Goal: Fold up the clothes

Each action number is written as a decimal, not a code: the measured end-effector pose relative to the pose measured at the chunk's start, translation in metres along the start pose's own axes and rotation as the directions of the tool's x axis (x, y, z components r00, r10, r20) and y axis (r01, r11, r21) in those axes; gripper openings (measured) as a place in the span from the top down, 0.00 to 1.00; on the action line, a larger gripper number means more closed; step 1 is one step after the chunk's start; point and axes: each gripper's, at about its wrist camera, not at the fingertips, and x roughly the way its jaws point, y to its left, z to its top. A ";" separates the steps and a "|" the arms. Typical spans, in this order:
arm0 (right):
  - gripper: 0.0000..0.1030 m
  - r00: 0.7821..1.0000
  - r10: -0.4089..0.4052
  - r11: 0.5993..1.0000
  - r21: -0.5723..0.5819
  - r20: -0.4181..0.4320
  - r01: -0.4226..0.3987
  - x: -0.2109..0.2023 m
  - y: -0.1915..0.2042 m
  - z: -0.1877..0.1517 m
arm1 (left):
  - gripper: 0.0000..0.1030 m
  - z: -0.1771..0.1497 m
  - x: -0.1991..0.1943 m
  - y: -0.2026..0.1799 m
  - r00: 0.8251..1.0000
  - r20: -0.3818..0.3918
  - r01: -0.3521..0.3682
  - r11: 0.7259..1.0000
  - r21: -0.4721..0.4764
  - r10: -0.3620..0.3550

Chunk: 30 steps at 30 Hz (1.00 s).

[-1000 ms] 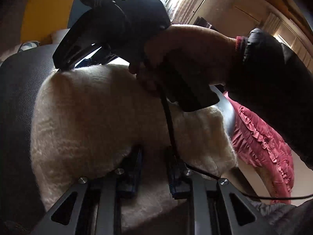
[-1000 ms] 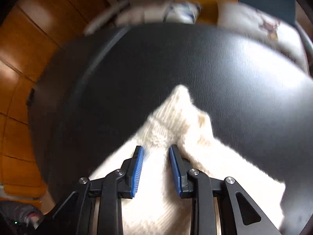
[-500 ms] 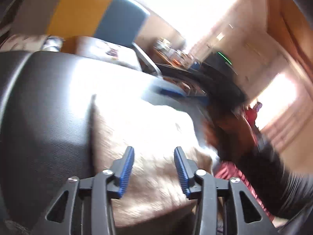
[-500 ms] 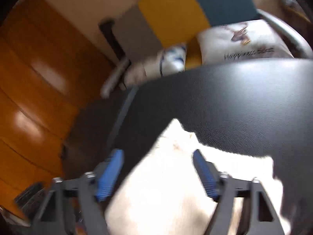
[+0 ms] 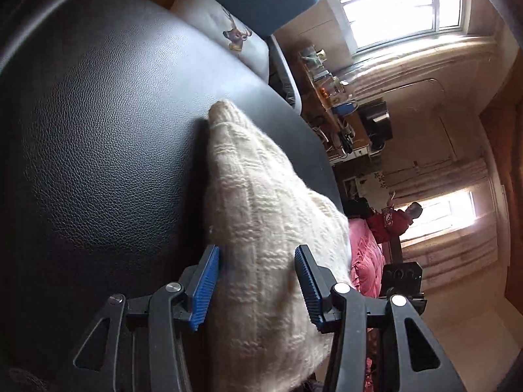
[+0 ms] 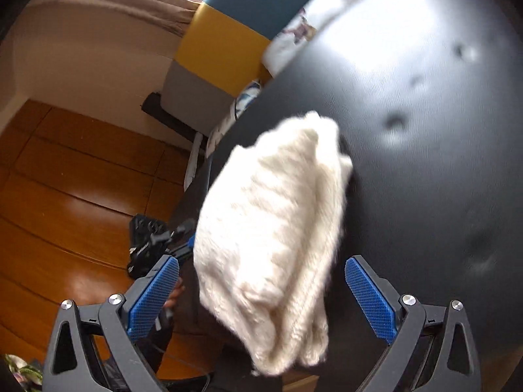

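A cream knitted sweater (image 5: 261, 215) lies folded on the black leather surface (image 5: 98, 124), close to its edge. My left gripper (image 5: 258, 289) hovers over the near end of the sweater. Its jaws are opening, the knit lies between them, and the blue pads do not press on it. In the right wrist view the same sweater (image 6: 271, 228) is a thick folded bundle. My right gripper (image 6: 261, 295) straddles it with the jaws opening wide and both pads well off the wool.
A deer-print pillow (image 5: 228, 29) and a blue, yellow and grey sofa back (image 6: 222, 52) lie beyond the surface. Pink ruffled fabric (image 5: 362, 261) hangs past the edge. Wooden floor (image 6: 65, 179) lies below, and a cluttered desk (image 5: 333, 104) stands by the window.
Both grippers went from nearly shut on the sweater to wide apart and let it go. Both drew back and rolled, and the sweater now rests folded on the black surface.
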 end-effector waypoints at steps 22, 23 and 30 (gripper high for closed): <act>0.25 0.992 -0.115 0.987 -0.117 -0.055 0.108 0.072 0.013 -0.009 | 0.62 0.001 0.044 -0.039 0.988 -0.098 -0.078 0.930 0.359 0.121; 0.35 0.990 -0.134 0.986 -0.101 -0.044 0.129 0.071 0.012 -0.010 | 0.63 -0.003 0.042 -0.043 0.987 -0.091 -0.088 0.923 0.374 0.131; 0.49 0.990 -0.140 0.985 -0.104 0.012 0.140 0.060 0.015 -0.024 | 0.69 -0.038 0.038 -0.055 0.997 -0.041 -0.043 0.934 0.355 0.061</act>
